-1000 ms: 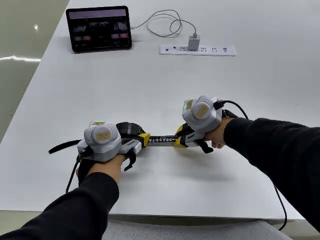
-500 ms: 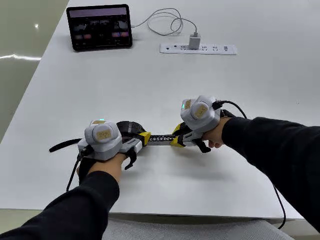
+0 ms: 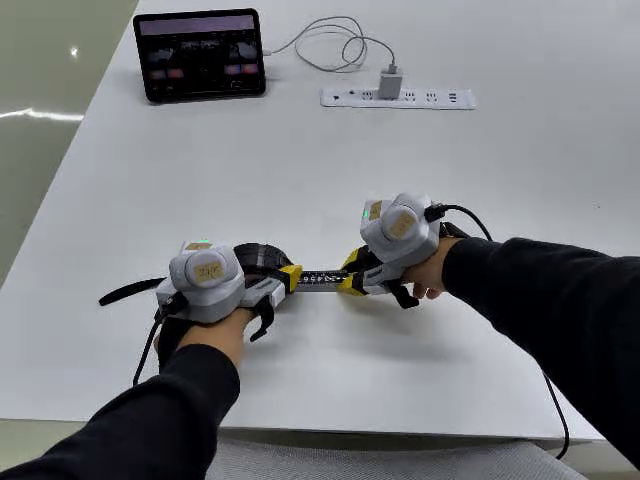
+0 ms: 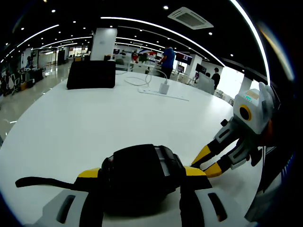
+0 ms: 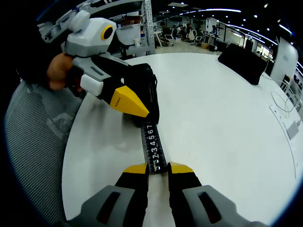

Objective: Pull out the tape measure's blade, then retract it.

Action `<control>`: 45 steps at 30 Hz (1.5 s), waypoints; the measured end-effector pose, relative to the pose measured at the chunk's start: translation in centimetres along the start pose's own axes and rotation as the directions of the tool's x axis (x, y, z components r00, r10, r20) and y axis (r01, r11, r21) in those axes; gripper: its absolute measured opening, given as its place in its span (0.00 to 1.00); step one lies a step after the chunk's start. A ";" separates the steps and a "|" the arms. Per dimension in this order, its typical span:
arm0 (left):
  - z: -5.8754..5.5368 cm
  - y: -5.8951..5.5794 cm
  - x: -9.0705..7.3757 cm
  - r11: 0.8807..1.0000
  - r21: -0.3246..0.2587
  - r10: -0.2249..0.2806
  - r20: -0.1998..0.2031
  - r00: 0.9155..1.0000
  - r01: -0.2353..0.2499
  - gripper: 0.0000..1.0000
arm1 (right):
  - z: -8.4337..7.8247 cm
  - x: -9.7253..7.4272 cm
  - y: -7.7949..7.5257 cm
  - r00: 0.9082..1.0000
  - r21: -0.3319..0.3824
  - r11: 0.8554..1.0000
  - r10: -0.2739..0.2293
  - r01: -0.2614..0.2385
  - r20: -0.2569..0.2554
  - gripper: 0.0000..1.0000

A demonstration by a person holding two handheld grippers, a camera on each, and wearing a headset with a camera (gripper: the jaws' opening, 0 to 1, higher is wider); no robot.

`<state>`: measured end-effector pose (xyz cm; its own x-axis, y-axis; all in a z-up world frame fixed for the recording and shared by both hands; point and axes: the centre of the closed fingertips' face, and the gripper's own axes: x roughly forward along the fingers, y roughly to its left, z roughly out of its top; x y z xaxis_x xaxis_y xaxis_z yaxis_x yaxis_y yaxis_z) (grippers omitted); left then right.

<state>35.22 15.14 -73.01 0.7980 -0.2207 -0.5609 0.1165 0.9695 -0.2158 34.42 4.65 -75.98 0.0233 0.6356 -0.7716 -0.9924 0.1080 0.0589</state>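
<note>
Lying well nearer the person than the tablet (image 3: 200, 55) and a little to its right in the head view, the tape measure (image 3: 255, 258) sits on the smooth white table (image 3: 300, 170) close to its near edge; its body is a rounded black case with ribbed, rubbery-looking flanks, and its mouth faces the right gripper (image 3: 350, 275); a short stretch of blade (image 3: 322, 279) is drawn out of it, its long axis running sideways across the table, roughly in line with the tablet's long edge; the blade is a flat, narrow, dark strip printed with pale numerals and fine tick marks, and it lies low over the tabletop; the left gripper (image 3: 275, 272) has its yellow-tipped jaws pressed against the two sides of the case, clamping it from behind; the right gripper's jaws, grey with yellow wedge tips, are drawn close together on the blade's free end, pinching it; a soft black strap (image 3: 128, 292) trails from the tape measure on the side away from the blade; right of the tablet, along the same far part of the table, lies a long white power strip (image 3: 397, 98) with a boxy white charger (image 3: 388, 82) plugged in, and a thin white cable (image 3: 330, 45) loops between it and the tablet; the tablet is a dark glossy slab, propped up, its screen lit.
</note>
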 end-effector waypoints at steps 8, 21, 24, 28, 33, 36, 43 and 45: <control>0.0 0.0 0.0 1.000 0.001 0.000 0.004 1.000 0.000 0.61 | 0.4 0.3 0.2 1.000 -0.018 1.000 -0.005 0.006 0.017 0.11; 0.0 0.1 0.1 1.000 -0.004 -0.002 0.004 1.000 0.002 0.61 | 1.0 0.8 0.3 1.000 -0.009 1.000 0.002 -0.001 0.028 0.11; 0.0 0.1 0.1 1.000 -0.006 -0.003 0.006 1.000 0.003 0.61 | 1.1 1.0 0.3 0.999 -0.006 1.000 0.002 -0.002 0.032 0.11; 0.0 0.1 0.1 1.000 -0.007 -0.002 0.007 1.000 0.002 0.61 | 1.2 1.0 0.4 0.999 0.004 1.000 0.000 0.000 0.036 0.11; 0.0 0.1 0.1 1.000 -0.011 -0.003 0.006 1.000 0.003 0.61 | 1.5 1.2 0.6 0.999 -0.003 1.000 0.002 -0.002 0.043 0.11; 0.0 0.1 0.1 1.000 -0.012 -0.003 0.007 1.000 0.003 0.61 | 1.7 1.4 0.6 0.999 -0.003 1.000 0.003 -0.003 0.046 0.11; 0.0 0.2 0.1 1.000 -0.013 -0.005 0.007 1.000 0.005 0.61 | 2.0 1.7 0.7 0.998 0.006 1.000 0.003 -0.003 0.058 0.11; 0.0 0.2 0.1 1.000 -0.014 -0.006 0.006 1.000 0.006 0.61 | 2.1 1.8 0.7 0.998 0.005 1.000 0.002 -0.003 0.063 0.11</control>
<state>35.31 15.30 -73.06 0.8008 -0.2254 -0.5548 0.1124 0.9666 -0.2304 34.03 7.51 -75.97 0.0286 0.6825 -0.7303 -0.9918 0.1104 0.0644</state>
